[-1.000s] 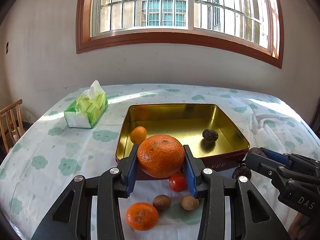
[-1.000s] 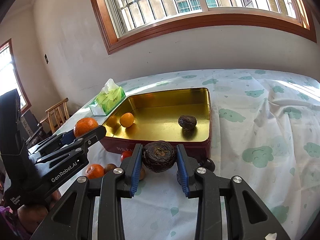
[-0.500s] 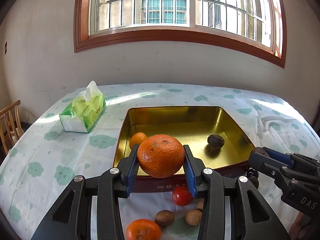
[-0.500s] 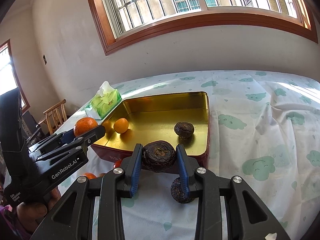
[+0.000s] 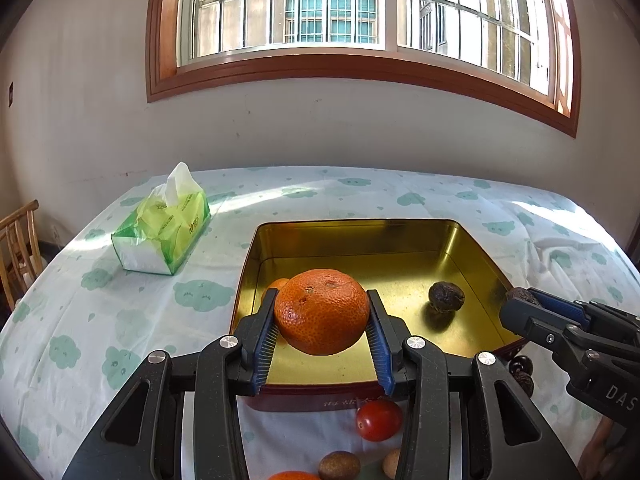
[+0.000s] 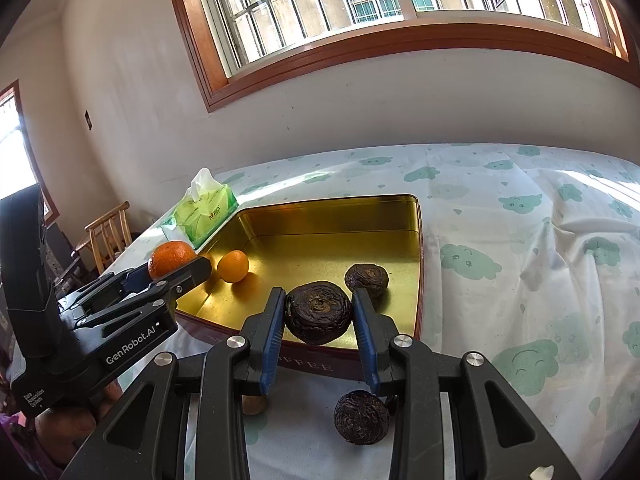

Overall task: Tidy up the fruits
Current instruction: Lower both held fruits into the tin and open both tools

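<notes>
Two hand-held grippers each carried a fruit over the near edge of the gold-lined rectangular metal tin [image 5: 460,240] with dark red outer walls. In the left wrist view, the left gripper [image 5: 323,342] filled the lower centre of the frame, its blue-padded fingers [image 5: 265,344] clamped on the sides of a large round orange mandarin [image 5: 322,316], which hung above the tin's near left portion. Behind it, mostly hidden, a small orange fruit [image 6: 233,266] lay on the tin floor; the right wrist view showed it at centre left. A wrinkled dark brown fruit [image 5: 446,297] sat on the tin floor toward the right of centre.

In the right wrist view, the right gripper [image 6: 319,334] occupied the lower centre, its pads pressed against a large wrinkled dark brown round fruit [image 6: 318,312] held just above the tin's near wall. Below it, on the white tablecloth with green cloud prints [image 6: 520,280], a second loose dark wrinkled fruit [image 6: 361,417] rested outside the tin.

At the bottom of the left wrist view, a small red tomato [image 5: 378,420] lay on the cloth just in front of the tin, with a brown round fruit [image 5: 339,466] nearer the frame's lower edge. A green plastic tissue pack [image 5: 164,232] stood at centre left, well apart from the tin, and a wooden chair [image 5: 18,248] showed at the far left edge.
</notes>
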`<state>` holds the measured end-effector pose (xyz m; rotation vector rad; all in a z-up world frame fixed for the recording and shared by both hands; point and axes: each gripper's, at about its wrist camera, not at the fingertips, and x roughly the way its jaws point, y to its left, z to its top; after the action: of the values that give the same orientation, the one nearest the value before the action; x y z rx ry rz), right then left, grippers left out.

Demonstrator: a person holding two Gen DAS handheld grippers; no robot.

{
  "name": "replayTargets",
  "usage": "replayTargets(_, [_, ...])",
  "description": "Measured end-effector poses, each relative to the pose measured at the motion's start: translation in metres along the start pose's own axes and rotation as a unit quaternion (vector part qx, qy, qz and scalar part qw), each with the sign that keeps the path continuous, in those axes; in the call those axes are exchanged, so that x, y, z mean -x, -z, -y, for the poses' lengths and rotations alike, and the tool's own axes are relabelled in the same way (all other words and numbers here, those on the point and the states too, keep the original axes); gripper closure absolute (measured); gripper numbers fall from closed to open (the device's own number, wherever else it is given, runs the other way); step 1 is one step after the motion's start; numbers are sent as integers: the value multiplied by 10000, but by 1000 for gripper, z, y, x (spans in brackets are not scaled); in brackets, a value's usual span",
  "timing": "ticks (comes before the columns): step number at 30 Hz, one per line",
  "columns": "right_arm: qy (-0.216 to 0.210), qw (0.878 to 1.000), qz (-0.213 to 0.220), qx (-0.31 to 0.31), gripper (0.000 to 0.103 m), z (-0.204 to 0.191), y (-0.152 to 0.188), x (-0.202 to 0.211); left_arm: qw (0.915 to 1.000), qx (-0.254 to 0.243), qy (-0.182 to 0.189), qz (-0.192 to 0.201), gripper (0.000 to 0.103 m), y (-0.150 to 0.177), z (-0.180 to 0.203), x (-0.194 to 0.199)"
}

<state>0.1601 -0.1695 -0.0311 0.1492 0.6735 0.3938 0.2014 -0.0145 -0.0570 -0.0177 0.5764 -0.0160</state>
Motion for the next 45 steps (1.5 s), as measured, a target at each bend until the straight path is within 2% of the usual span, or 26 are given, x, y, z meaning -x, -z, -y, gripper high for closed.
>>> replayTargets(45, [-75,9998,-161,-72,72,18,-29,-56,9997,-53,-93,-212,61,-39,-15,-54])
